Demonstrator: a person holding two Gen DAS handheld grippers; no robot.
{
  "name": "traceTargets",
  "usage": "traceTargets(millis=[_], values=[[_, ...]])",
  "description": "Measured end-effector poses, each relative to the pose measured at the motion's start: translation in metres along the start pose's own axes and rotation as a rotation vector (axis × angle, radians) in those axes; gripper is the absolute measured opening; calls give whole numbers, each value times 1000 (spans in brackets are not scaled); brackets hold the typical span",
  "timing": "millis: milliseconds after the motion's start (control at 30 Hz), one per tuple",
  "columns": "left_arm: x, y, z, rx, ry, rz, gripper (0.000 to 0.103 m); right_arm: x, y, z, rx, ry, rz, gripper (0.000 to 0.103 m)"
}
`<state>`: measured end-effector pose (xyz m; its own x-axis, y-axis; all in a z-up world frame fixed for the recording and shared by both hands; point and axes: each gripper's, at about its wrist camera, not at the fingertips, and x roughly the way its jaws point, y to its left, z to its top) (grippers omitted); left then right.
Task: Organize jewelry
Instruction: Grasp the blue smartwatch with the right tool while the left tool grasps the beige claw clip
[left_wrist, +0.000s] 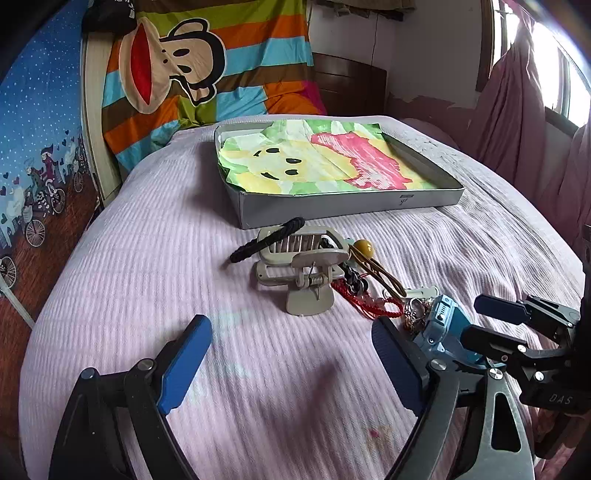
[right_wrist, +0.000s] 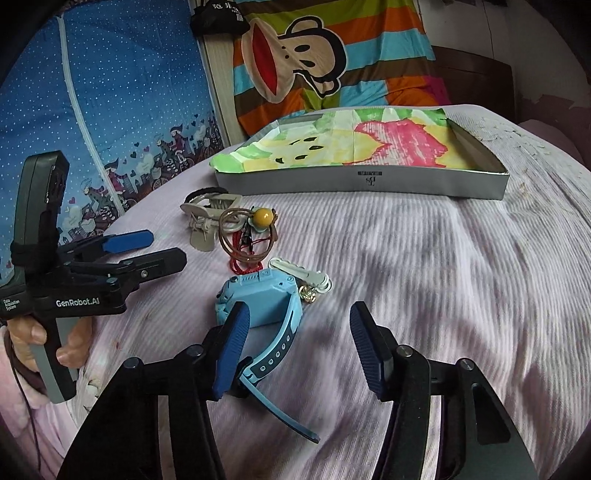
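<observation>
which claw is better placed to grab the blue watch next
Right. The right claw hangs open directly over the blue watch, one finger already beside its strap. The left claw is open over bare blanket.

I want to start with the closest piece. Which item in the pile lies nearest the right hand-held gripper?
The light blue plastic wristwatch: its strap runs beside the right hand-held gripper, while the beige hair claw clip and yellow-bead hair tie lie farther back.

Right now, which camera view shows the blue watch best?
The right wrist view shows the blue watch best: its case and its strap lie in plain sight on the bed, just ahead of the right gripper. In the left wrist view the watch is partly hidden behind both grippers' fingers.
</observation>
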<state>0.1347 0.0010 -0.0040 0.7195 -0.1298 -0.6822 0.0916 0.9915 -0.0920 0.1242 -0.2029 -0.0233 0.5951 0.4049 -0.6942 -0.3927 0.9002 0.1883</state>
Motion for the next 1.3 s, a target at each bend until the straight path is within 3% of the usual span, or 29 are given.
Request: traceTargets(millis=[167, 267, 433, 467, 600, 1100, 1300], values=[[8, -2, 10, 0, -3, 4, 79, 8, 0, 1, 9, 21, 9, 34], [16, -3, 17, -3, 5, 1, 68, 11, -2, 2, 18, 23, 11, 23], [27, -3, 24, -12, 10, 12, 55, 18, -4, 5, 26, 22, 19, 15], [28, -3, 25, -16, 8, 10, 49, 18, -4, 5, 26, 22, 19, 11], [26, -3, 22, -17, -8, 17, 48, 18, -5, 5, 29, 5, 28, 5], [-13, -9, -4, 52, 23, -64, 48, 0, -6, 3, 28, -24, 36, 4], [-28, -10, -8, 55, -3, -86, 48, -11, -8, 5, 31, -61, 21, 4]])
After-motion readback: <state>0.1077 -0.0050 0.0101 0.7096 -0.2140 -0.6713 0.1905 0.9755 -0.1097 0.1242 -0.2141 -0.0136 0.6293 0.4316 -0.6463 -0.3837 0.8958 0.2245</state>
